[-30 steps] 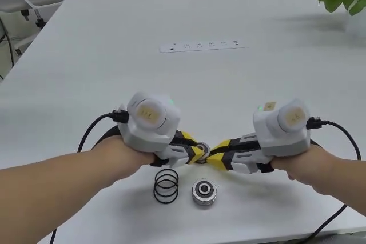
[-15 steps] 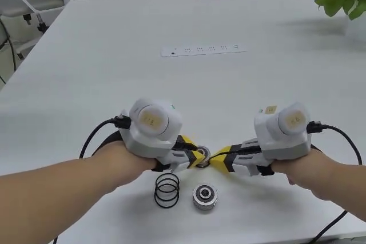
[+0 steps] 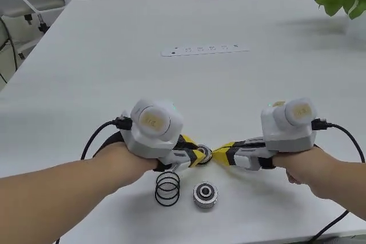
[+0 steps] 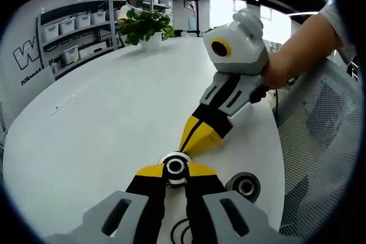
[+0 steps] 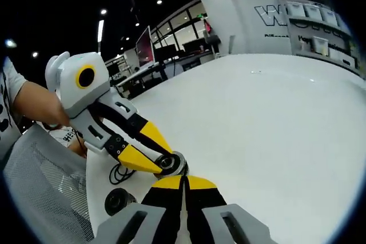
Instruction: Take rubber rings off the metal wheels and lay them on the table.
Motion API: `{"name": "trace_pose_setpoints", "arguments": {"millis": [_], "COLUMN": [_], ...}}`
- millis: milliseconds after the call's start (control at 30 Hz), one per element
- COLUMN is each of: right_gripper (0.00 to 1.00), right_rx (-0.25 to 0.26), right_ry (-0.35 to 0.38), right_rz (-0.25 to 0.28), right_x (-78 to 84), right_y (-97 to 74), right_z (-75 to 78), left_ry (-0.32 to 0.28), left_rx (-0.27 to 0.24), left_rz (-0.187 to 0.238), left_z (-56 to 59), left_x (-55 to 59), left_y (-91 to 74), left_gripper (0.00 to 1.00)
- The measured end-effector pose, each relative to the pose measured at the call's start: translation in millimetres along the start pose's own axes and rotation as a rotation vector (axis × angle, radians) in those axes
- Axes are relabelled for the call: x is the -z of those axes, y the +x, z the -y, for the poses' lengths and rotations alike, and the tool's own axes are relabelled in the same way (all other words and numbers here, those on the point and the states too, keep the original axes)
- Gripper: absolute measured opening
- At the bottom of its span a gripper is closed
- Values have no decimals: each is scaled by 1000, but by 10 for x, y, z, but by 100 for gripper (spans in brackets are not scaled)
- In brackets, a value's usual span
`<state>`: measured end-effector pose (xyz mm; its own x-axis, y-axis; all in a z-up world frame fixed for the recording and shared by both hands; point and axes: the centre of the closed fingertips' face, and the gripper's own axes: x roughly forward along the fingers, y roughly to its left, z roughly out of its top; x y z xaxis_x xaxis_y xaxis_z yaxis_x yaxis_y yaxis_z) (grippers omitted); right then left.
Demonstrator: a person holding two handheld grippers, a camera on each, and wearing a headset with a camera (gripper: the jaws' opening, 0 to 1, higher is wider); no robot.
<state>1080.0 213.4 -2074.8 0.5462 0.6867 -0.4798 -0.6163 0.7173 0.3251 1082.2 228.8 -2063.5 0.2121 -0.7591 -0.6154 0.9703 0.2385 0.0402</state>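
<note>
Ring-stripping is in hand: the left gripper (image 3: 196,155) has a wheel (image 4: 175,167) clamped in its jaws over the counter (image 3: 114,72); the right gripper (image 3: 223,154) meets the wheel's rim with jaws pressed together (whether they pinch a ring, I cannot tell); loose rings (image 3: 167,188) and a second wheel (image 3: 205,194) lie just beside. The next move probably calls for a steady left hold while the right peels outward.

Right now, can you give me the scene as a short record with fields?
left gripper: shut on the held wheel
right gripper: shut, tips at the held wheel's rim
spare wheel: lying on the table, near edge
loose rings: on the table, left of the spare wheel
power strip: farther back
</note>
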Motion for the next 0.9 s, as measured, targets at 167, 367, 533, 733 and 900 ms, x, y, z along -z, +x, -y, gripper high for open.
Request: {"name": "trace_pose_setpoints", "arguments": {"millis": [167, 367, 533, 733, 900], "right_gripper": [0, 0, 0, 0, 0], "right_rx": [-7, -15, -34, -31, -43], "right_ry": [41, 68, 78, 84, 85], "right_rz": [26, 44, 56, 53, 55], "right_x": [-35, -58, -84, -90, -105], "right_y": [-9, -16, -23, -30, -34], "right_z": [-3, -5, -72, -86, -128], "left_ry": [-2, -8, -8, -5, -5], "left_rx": [-1, -4, -5, -4, -5], "left_rz": [3, 6, 4, 2, 0], "left_z": [6, 4, 4, -1, -3], "left_x": [-1, -3, -7, -7, -8], "left_y": [0, 4, 8, 11, 12], "left_gripper": [7, 7, 7, 7, 7]}}
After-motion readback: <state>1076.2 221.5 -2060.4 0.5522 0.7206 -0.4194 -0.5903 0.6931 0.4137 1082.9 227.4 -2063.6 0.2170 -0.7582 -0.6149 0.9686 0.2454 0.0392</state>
